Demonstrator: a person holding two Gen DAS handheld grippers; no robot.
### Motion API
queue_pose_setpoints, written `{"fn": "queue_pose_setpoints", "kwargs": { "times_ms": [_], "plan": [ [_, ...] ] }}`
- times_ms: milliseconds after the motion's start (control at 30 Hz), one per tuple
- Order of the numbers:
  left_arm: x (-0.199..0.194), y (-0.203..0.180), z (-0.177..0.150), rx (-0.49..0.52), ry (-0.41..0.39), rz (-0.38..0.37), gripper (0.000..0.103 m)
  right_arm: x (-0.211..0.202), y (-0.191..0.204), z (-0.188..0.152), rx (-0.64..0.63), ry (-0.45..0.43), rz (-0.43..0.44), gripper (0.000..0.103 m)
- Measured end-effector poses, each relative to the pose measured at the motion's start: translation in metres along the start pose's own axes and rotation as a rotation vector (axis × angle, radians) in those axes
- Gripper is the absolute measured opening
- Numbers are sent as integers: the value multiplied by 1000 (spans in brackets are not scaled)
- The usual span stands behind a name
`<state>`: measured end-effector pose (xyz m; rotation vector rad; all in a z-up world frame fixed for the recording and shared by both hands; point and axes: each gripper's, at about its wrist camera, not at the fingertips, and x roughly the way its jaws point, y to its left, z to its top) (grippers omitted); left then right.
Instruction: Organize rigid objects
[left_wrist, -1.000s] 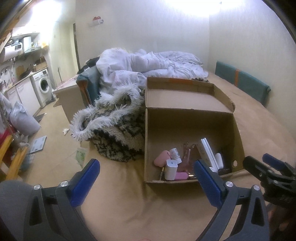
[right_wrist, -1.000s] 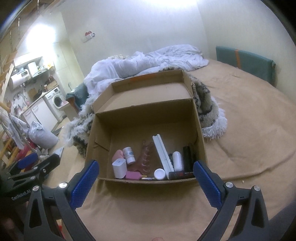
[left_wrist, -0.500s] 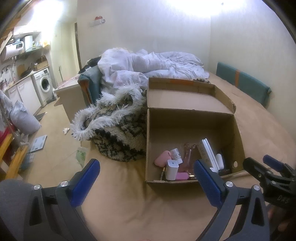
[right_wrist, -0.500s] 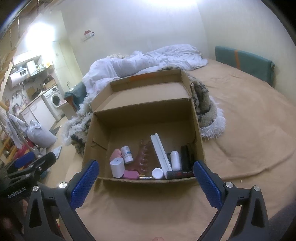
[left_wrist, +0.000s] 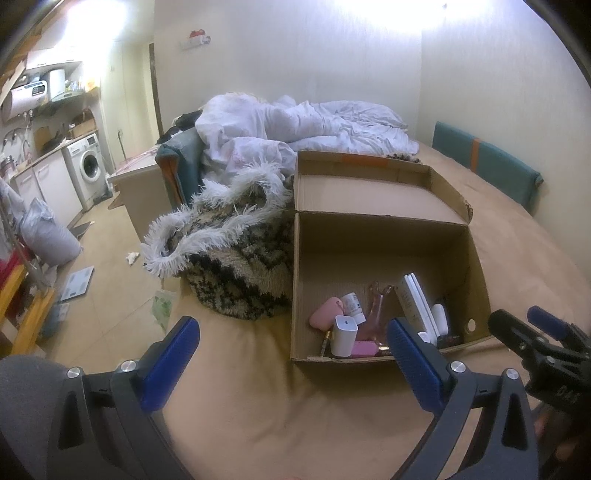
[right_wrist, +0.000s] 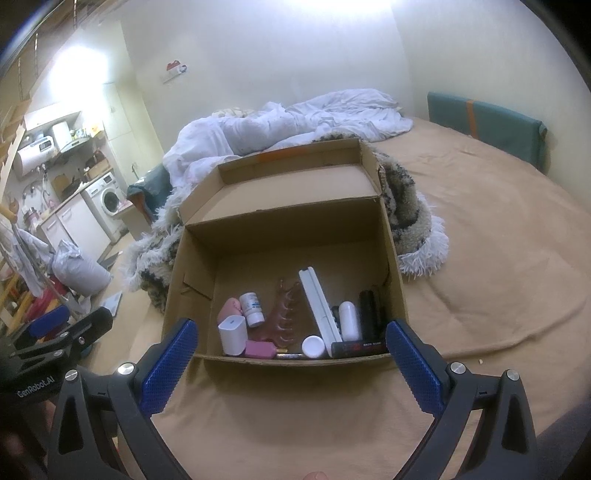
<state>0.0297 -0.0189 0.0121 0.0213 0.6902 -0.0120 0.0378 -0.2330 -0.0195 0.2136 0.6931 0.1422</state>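
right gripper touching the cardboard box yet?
Apart. In the right wrist view, the right gripper is open and its fingers sit short of the cardboard box, with tan bedsheet between.

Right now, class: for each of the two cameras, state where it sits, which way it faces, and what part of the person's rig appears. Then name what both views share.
Left wrist: on the left tool, facing the bed, with the box right of centre; its open blue fingers show, with the right tool at the right edge.
Right wrist: on the right tool, facing squarely into the box; its open fingers show, left tool at left.
Shared: box, duvet, washer.
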Motion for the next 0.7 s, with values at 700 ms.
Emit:
{"fn": "queue_pose_setpoints", "kwargs": {
  "times_ms": [700],
  "plan": [
    [0,-2,-2,8,0,11,101,0,-1,1,6,-7,-3,103]
  ]
}}
